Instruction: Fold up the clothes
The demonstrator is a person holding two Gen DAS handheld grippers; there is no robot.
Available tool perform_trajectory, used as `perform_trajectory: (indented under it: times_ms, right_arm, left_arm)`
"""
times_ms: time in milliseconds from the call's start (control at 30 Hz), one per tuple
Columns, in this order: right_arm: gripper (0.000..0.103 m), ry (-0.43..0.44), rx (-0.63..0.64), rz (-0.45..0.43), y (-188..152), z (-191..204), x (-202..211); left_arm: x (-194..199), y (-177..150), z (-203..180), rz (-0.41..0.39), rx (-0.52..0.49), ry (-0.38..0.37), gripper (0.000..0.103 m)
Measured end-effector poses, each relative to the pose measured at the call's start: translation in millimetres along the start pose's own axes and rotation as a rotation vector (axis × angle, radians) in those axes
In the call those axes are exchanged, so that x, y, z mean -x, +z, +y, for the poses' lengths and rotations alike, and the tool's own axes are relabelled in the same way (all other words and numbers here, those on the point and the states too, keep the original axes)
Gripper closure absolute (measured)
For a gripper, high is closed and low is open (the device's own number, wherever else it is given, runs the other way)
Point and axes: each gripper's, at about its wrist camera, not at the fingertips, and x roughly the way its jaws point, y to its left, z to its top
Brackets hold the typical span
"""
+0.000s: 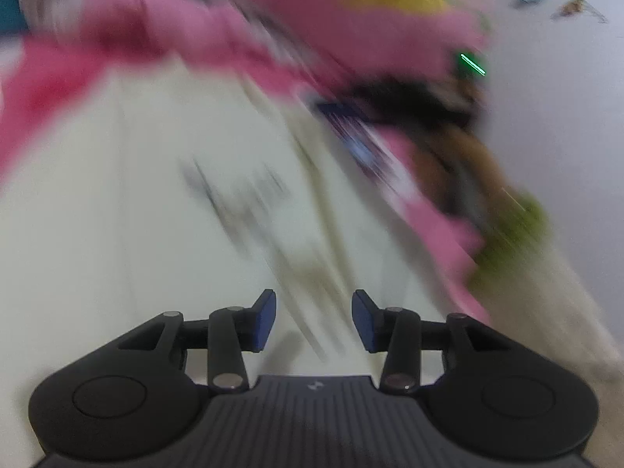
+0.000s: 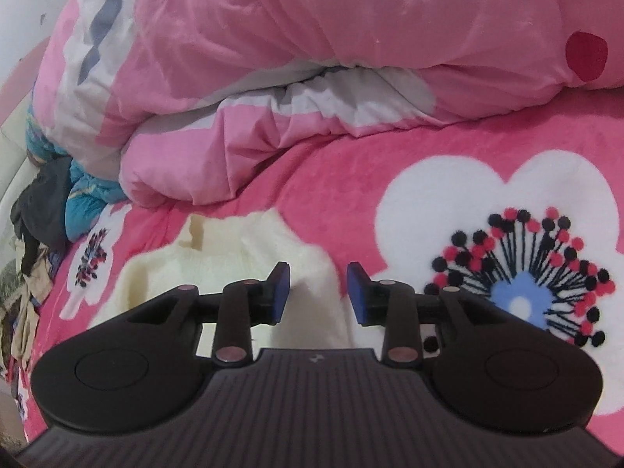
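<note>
- Folding is between two grips, as I judge it: both claws stand parted and empty, with nothing between their blue pads.
- Your left gripper [image 1: 314,321] hangs over a wide cream cloth [image 1: 156,202]. I take it for the cream garment, but the left wrist picture is heavily smeared, so edges and sleeves cannot be told there.
- Your right gripper [image 2: 318,292] has its jaws apart over the corner of the cream sweater [image 2: 218,273], which lies flat at about 10 o'clock from the fingertips; whether the pads touch the knit I cannot tell.
- The next move, in my opinion, calls for a clear edge or sleeve of the sweater for each claw. You need to close on one layer only, not on the blanket below.
- The surface is a bed covered by a pink fleece blanket [image 2: 335,179] with big white flowers; it is soft, so a pinch may catch it together with the garment.
- At 12 o'clock a bunched pink quilt [image 2: 273,58] is close behind the sweater and limits the room for spreading.
- At 9 o'clock, at the bed edge, lies a pile of other clothes [image 2: 50,202], blue and dark, probably waiting for folding.
- In the left wrist view a pale wall [image 1: 546,89] shows at 2 o'clock.
</note>
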Motion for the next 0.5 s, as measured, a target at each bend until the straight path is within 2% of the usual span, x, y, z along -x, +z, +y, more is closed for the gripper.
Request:
perform_trajectory:
  times_ms: [100,167,200,300,467,500]
  right_arm:
    - [0.072,-0.036,0.085,0.016,-1,12,-7]
    - [0.073,-0.078,0.133,0.015,-2,16,-14]
    - [0.081,-0.093,0.147,0.012,-2,16,-16]
    - [0.089,-0.090,0.134,-0.038,-6,8,-15]
    - [0.092,-0.013,0.057,-0.146,-18,-11,0]
    - [0.092,0.002,0.050,-0.162,-19,-14,2]
  left_arm:
    - [-54,29,-13,-0.030,-0.154,0.097,0.064]
    - [-85,40,-28,-0.040,-0.257,0.121,0.065]
    - [-91,46,-30,-0.034,-0.280,0.129,0.067]
    - [-102,58,-30,-0.041,-0.292,0.101,0.068]
    - [-134,87,-26,-0.088,-0.239,0.076,0.072]
    - [-137,93,-30,-0.092,-0.239,0.080,0.076]
